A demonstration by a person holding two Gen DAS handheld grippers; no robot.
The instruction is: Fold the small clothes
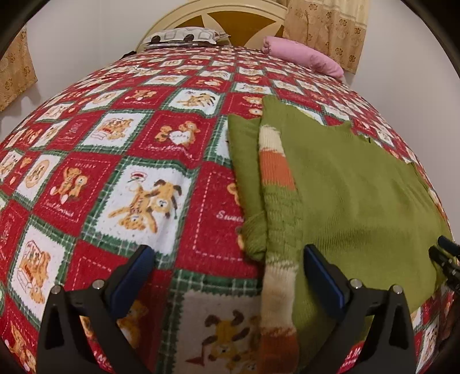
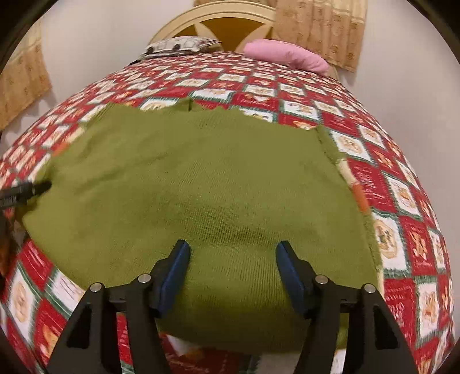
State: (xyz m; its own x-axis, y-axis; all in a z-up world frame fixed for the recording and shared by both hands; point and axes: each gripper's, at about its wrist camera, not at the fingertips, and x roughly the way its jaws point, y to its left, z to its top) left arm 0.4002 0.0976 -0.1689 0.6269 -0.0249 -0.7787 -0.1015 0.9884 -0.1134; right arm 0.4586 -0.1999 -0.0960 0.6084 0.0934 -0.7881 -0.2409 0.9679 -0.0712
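Note:
A small green knit sweater (image 1: pixel 353 187) lies flat on the bed, back side up. Its left sleeve (image 1: pixel 276 184), with cream and orange stripes, is folded along the sweater's left edge, and the cuff (image 1: pixel 280 296) lies toward the near edge. My left gripper (image 1: pixel 227 259) is open and empty above the bedspread, its right finger over the sweater's left edge. My right gripper (image 2: pixel 233 259) is open and empty just above the sweater's (image 2: pixel 201 178) lower middle. The left gripper's tip shows at the left edge of the right wrist view (image 2: pixel 26 188). The right sleeve's striped edge (image 2: pixel 359 195) peeks out on the right.
The bed is covered by a red, white and green patchwork bedspread (image 1: pixel 115 161) with teddy bears. A pink pillow (image 1: pixel 302 56) and a patterned pillow (image 1: pixel 184 36) lie by the cream headboard (image 1: pixel 218 11). Curtains (image 1: pixel 325 31) hang behind, and white walls stand on both sides.

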